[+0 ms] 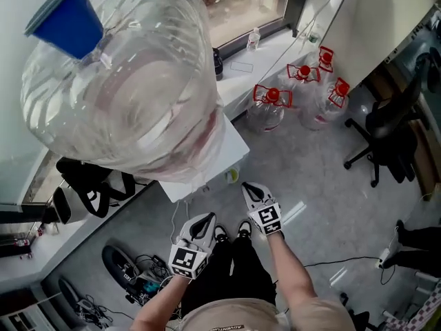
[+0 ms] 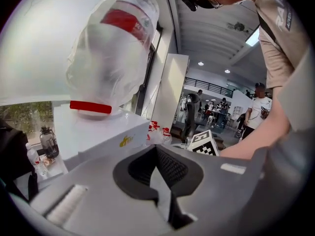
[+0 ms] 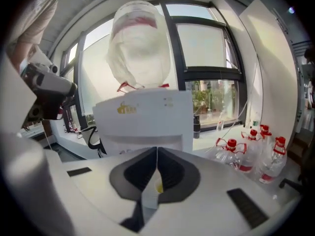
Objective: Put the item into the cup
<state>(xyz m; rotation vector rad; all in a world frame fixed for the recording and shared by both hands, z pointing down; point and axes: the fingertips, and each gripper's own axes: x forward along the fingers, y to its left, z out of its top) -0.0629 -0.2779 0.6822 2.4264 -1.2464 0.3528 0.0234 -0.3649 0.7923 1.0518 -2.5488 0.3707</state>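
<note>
I stand in front of a white water dispenser (image 1: 231,147) that carries a large clear bottle (image 1: 127,81). A blue cup-shaped thing (image 1: 69,21) shows at the bottle's far upper edge. A small yellow-green thing (image 1: 232,176) sits low at the dispenser's front; in the right gripper view it shows as a yellow spot (image 3: 158,185) behind the jaws. My left gripper (image 1: 205,219) and right gripper (image 1: 251,188) hang low before my legs, both shut with nothing between the jaws. The left gripper (image 2: 156,149) points up at the dispenser, and the right gripper (image 3: 157,149) faces its front panel.
Three clear jugs with red caps (image 1: 272,105) stand on the floor to the right of the dispenser. A black office chair (image 1: 389,129) is further right. A black bag (image 1: 89,178) lies at the left, cables (image 1: 138,271) on the floor below it. A window sill (image 1: 248,57) runs behind.
</note>
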